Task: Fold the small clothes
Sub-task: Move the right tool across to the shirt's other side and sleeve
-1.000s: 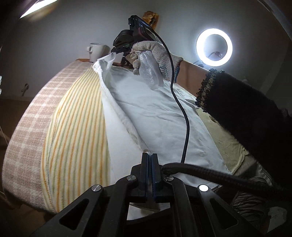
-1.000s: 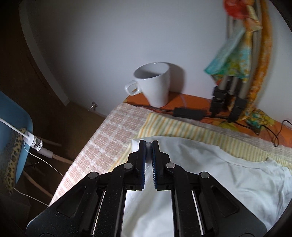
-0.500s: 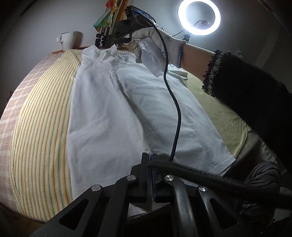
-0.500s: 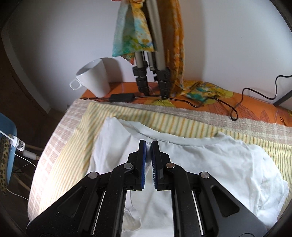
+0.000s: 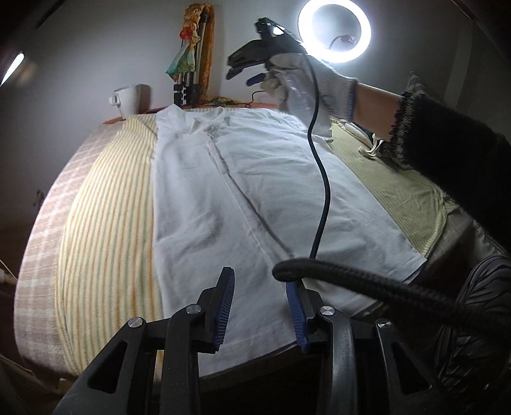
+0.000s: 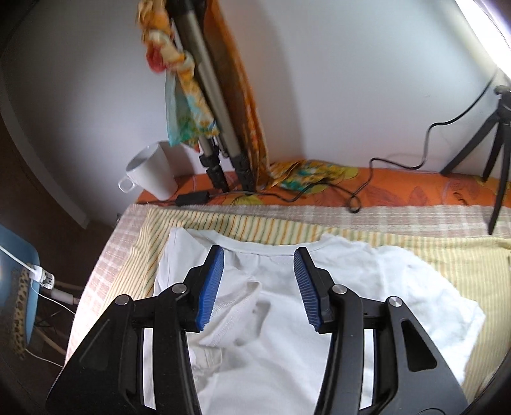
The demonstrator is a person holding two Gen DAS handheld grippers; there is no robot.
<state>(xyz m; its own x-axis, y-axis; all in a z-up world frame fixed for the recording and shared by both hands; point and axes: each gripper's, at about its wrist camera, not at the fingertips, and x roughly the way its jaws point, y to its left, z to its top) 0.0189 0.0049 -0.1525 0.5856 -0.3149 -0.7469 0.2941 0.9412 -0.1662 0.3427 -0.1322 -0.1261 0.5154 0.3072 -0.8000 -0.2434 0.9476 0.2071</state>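
A white T-shirt (image 5: 242,188) lies flat on a yellow striped cloth (image 5: 108,210), its left side folded over the middle along a lengthwise crease. My left gripper (image 5: 260,297) is open and empty just above the shirt's hem. My right gripper (image 6: 258,281) is open and empty above the collar end, where the folded sleeve (image 6: 233,316) lies between its fingers. In the left wrist view the right gripper (image 5: 246,68) hangs in a gloved hand above the far end of the shirt (image 6: 351,287).
A white mug (image 6: 153,175), tripod legs (image 6: 217,150) with colourful fabric, and black cables (image 6: 357,191) sit on the orange strip at the back. A small tripod (image 6: 498,140) stands at the right. A ring light (image 5: 334,30) glows behind. A checked cloth (image 5: 41,242) covers the table's left edge.
Both grippers have opened and let go of the shirt's left side, which now lies folded over the middle. The right gripper has lifted and drawn back from the collar.
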